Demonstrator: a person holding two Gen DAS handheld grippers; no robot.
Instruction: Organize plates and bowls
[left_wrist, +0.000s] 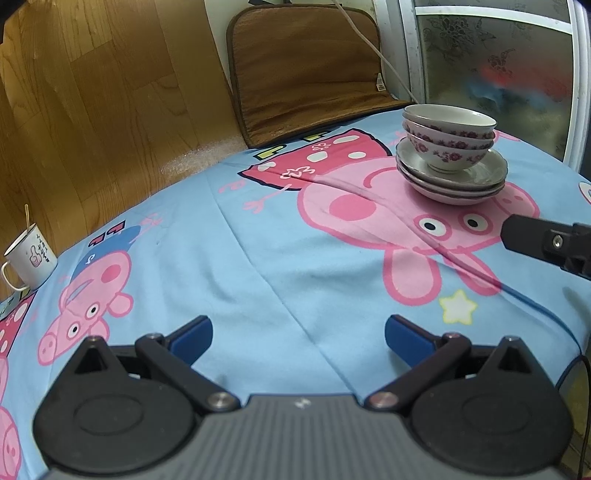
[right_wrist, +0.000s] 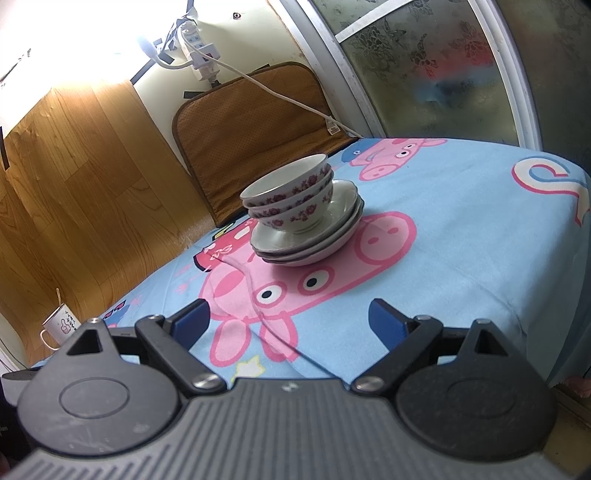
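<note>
3 bowls (right_wrist: 291, 199) sit nested on 3 stacked plates (right_wrist: 314, 240) at the far middle of the surface (right_wrist: 461, 240). Both the left gripper (left_wrist: 298, 341) and right gripper (right_wrist: 289, 321) hang back, jaws wide and empty. With the stack seemingly finished, any next move should probably come in low and slow to avoid tipping it.

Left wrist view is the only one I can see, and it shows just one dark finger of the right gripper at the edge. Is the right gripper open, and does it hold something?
Observer: The right gripper is open and holds nothing; only tablecloth shows between its blue pads.
Operator: Where does it point?
Observer: Toward the three bowls nested on the plates, which are ahead of it and apart from it.
Operator: Where does the white cable over the cushion go?
Observer: Up to a power strip on the wall.
</note>
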